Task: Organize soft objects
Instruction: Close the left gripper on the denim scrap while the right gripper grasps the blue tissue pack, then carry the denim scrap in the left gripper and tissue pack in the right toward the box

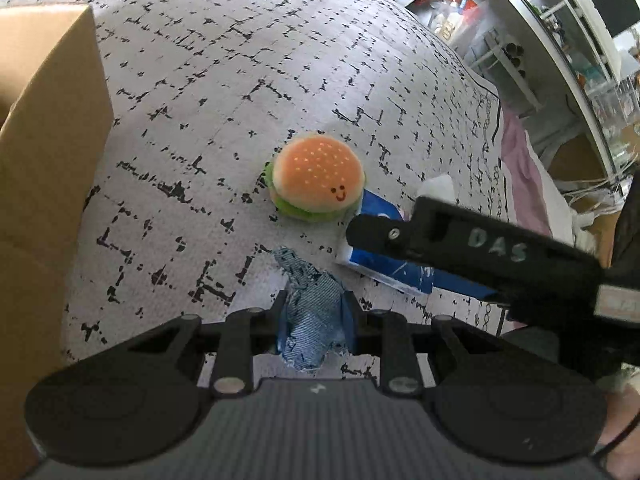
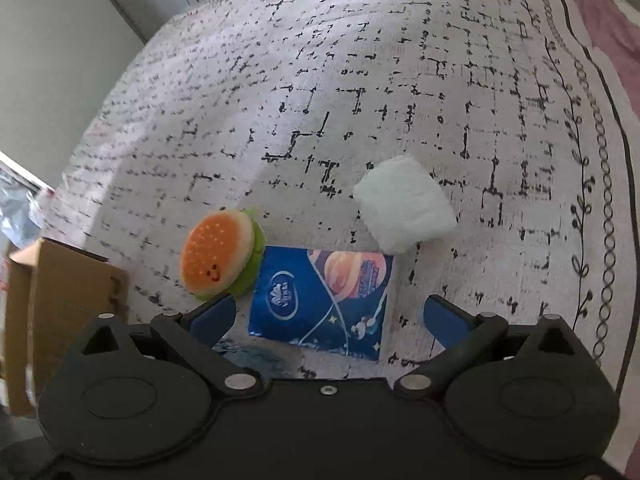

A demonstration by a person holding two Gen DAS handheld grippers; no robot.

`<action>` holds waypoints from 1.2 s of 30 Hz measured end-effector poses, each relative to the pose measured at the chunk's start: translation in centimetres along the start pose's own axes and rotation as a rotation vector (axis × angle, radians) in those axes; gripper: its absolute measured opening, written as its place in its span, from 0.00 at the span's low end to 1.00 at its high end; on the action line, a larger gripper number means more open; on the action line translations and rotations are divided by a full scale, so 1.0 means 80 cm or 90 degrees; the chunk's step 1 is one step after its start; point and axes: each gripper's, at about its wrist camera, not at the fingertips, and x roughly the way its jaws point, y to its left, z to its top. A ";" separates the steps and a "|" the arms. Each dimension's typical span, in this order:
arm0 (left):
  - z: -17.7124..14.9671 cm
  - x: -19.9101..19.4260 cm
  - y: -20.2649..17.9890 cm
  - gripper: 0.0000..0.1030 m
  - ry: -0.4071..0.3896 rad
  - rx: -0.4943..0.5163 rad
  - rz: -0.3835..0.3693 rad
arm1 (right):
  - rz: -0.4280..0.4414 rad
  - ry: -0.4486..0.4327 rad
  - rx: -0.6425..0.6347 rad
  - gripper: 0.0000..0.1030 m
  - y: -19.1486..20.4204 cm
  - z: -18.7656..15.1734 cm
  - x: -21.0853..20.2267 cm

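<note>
While a cardboard box fills the left edge of the left wrist view, the left gripper at bottom centre is clamped on a denim scrap. The burger plush lies mid-frame, touching a blue tissue pack. Lower in the right wrist view, the right gripper hangs with jaws apart over that pack; a white towel lies right of centre.

Domestic bedroom — a bed spread with a white, black-patterned coverlet over a pink sheet, beside cluttered white shelving and a cardboard box.
</note>
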 end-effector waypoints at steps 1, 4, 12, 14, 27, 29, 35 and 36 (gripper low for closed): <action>0.001 0.000 0.001 0.25 0.000 -0.003 -0.001 | -0.011 0.003 -0.014 0.92 0.003 0.000 0.003; 0.002 0.001 0.003 0.25 0.003 -0.012 -0.005 | -0.038 -0.004 -0.056 0.76 0.012 -0.002 0.004; -0.002 -0.005 0.000 0.25 -0.011 0.001 0.005 | -0.023 -0.016 -0.066 0.72 0.012 -0.007 -0.017; -0.003 -0.009 -0.001 0.24 -0.014 0.007 0.010 | -0.023 -0.026 -0.066 0.72 0.013 -0.010 -0.027; -0.011 -0.067 -0.027 0.17 -0.051 0.064 0.009 | 0.009 -0.095 -0.056 0.71 0.012 -0.023 -0.089; -0.015 -0.075 -0.031 0.17 -0.056 0.070 0.007 | 0.016 -0.105 -0.047 0.71 0.009 -0.026 -0.100; -0.026 -0.104 -0.037 0.17 -0.073 0.080 0.007 | 0.020 -0.124 -0.032 0.71 0.012 -0.034 -0.127; -0.028 -0.110 -0.037 0.17 -0.077 0.079 0.009 | 0.022 -0.127 -0.033 0.71 0.014 -0.035 -0.131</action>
